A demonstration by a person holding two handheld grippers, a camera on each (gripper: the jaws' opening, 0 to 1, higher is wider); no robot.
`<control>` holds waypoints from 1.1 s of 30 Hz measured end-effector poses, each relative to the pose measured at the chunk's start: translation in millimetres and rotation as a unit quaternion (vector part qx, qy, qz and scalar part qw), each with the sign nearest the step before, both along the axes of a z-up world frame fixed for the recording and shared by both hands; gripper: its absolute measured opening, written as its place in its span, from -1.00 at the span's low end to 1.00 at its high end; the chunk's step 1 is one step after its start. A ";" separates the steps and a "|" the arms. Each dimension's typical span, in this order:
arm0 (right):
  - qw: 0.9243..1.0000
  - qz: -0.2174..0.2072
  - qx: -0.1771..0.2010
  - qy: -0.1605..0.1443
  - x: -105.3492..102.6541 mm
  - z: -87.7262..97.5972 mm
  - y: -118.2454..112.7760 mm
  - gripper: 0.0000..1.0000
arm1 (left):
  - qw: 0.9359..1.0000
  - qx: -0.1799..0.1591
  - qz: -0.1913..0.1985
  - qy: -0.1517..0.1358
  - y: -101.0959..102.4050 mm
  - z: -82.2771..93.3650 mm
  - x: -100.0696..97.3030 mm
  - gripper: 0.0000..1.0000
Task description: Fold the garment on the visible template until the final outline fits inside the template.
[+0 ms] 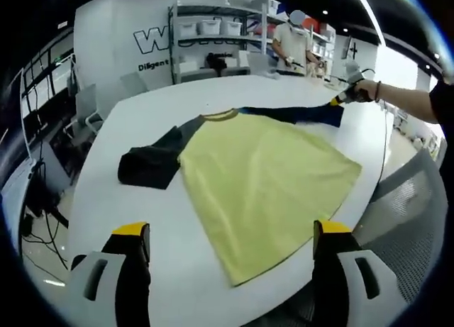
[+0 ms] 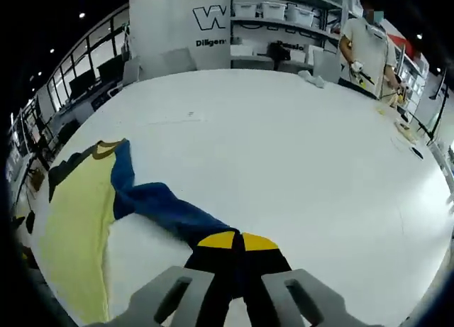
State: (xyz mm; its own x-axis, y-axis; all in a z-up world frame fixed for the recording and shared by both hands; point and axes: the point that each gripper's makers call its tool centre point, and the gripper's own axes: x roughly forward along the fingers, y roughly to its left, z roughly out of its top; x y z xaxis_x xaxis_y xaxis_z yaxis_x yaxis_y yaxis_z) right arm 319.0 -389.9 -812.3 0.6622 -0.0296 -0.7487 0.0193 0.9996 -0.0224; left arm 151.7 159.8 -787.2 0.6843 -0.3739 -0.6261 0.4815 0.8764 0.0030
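A large white table (image 1: 142,128) fills the middle of both views. Behind it, at upper centre of the left gripper view, metal shelving (image 1: 213,40) holds white bins against a white wall with dark lettering (image 1: 152,40). Grey chairs (image 1: 89,103) stand at the table's left edge, another chair (image 1: 415,199) at lower right. A ceiling light strip (image 1: 369,15) runs across the upper right. Windows (image 2: 78,79) line the left of the right gripper view.

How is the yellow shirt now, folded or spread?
Mostly spread: the yellow shirt lies flat on the white table, one dark sleeve pulled outward by the right gripper.
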 end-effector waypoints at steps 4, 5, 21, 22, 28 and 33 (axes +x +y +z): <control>1.000 -0.017 0.002 0.000 11.4 -14.8 -10.9 -1.00 | 1.000 0.006 -0.002 -0.006 -3.3 -0.1 0.6 0.88; 1.000 -0.018 0.001 0.000 12.6 -16.1 -11.6 -1.00 | 1.000 0.007 -0.002 -0.006 -3.6 -0.3 0.6 0.88; 0.999 -0.016 -0.033 0.008 41.0 -50.5 -21.1 -1.00 | 1.000 0.017 0.006 0.004 -6.7 -7.2 -1.9 0.86; 0.999 -0.023 -0.031 0.005 41.3 -49.2 -22.3 -0.95 | 1.000 0.016 0.005 0.003 -7.7 -7.1 -1.9 0.87; 0.999 -0.046 -0.029 -0.003 31.2 -38.8 -24.5 -0.50 | 1.000 0.015 0.002 0.009 -10.2 -8.4 -3.5 0.88; 0.996 -0.081 0.017 -0.012 18.4 -30.3 -25.7 -0.33 | 1.000 0.010 -0.002 0.002 -11.8 -5.3 -2.8 0.87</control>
State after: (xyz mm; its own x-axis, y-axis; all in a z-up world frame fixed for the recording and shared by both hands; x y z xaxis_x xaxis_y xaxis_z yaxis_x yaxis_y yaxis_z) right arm 337.4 -415.6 -842.6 0.6683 -0.1127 -0.7353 0.1806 0.9835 0.0134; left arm 148.8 148.0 -792.5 0.6803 -0.3645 -0.6358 0.4850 0.8743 0.0177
